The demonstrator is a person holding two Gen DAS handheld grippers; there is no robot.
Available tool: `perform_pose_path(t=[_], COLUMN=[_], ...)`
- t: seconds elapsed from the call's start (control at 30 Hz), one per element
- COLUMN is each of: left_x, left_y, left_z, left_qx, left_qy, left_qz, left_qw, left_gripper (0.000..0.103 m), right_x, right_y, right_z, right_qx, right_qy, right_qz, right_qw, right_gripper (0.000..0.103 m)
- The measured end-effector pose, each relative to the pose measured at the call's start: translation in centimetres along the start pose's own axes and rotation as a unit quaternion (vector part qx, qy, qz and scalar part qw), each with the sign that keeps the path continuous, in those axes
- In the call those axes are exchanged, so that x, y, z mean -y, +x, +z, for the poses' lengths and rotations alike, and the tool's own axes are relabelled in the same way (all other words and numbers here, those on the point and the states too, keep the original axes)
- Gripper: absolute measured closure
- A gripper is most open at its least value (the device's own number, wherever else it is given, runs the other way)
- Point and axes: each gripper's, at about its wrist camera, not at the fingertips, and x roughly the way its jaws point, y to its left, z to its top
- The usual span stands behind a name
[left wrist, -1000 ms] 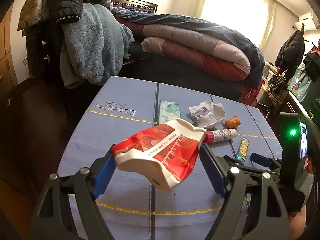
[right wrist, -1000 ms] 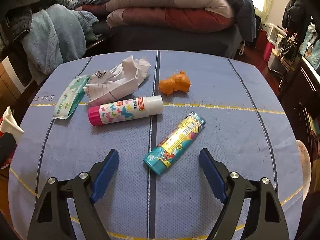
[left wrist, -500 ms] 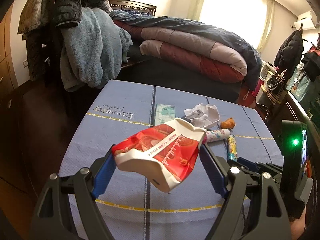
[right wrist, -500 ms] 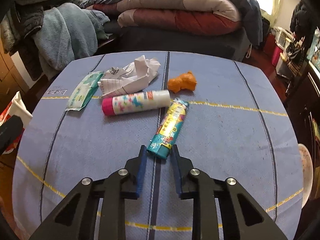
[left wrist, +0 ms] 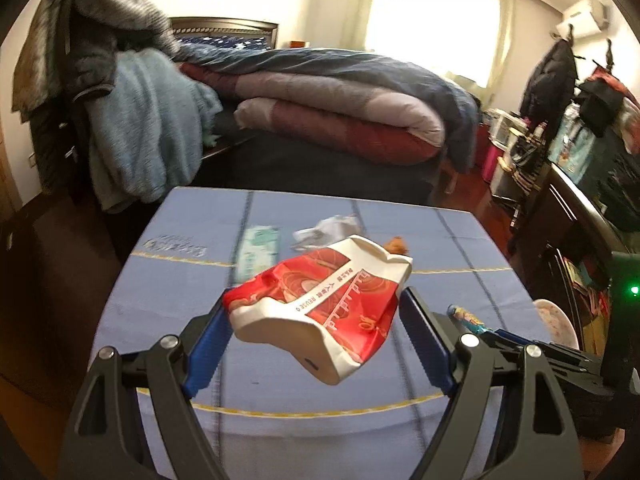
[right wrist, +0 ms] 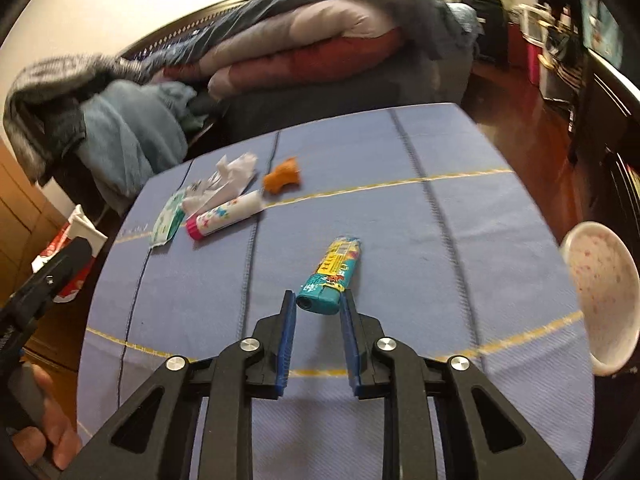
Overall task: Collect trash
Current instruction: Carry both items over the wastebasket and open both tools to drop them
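Note:
My left gripper [left wrist: 316, 316] is shut on a crumpled red and white paper bag [left wrist: 320, 304] and holds it above the blue table [left wrist: 176, 280]. My right gripper [right wrist: 318, 304] is shut on the near end of a teal and yellow candy tube [right wrist: 332, 276], lifted a little off the table. Left on the table are crumpled white paper [right wrist: 232, 180], a green tissue pack [right wrist: 168, 220], a pink-capped glue stick [right wrist: 224, 216] and an orange toy [right wrist: 282, 176]. The candy tube also shows in the left wrist view [left wrist: 468, 318].
A bed with folded quilts [left wrist: 340, 112] stands behind the table. Clothes hang on a rack [left wrist: 120, 92] at the left. A white speckled bowl [right wrist: 600, 292] is at the table's right edge. Dark furniture [left wrist: 592, 216] lines the right.
My right gripper has closed on the candy tube and lifted it back and to the right. My left gripper has pulled back and up with the bag.

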Motion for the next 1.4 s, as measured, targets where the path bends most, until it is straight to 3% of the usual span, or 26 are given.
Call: perform_pose_path(t=[0.57,1.1,1.4], left_x=[11.9,17.9,22.0], left_y=[-0.9,-1.6,-1.3], left_z=[-0.6,-0.8,-1.1], left_qx=[0.001,0.004,0.006], left_qy=[0.091,0.14,0.17], left_qz=[-0.047,-0.063,-0.094], left_qw=[0.9948,0.9881,0.981], left_gripper=[0.021,0.021,0.021], right_x=[9.5,13.4,16.7], right_y=[-6.9,-11.5,-13.9], right_z=[-1.8,-2.3,-2.4], right_qx=[0.052,0.1,0.128], right_qy=[0.073,0.095,0.118], right_qz=[0.014,0.032,0.01], right_qw=[0.996,0.99,0.985], right_gripper=[0.081,0.081,0.081])
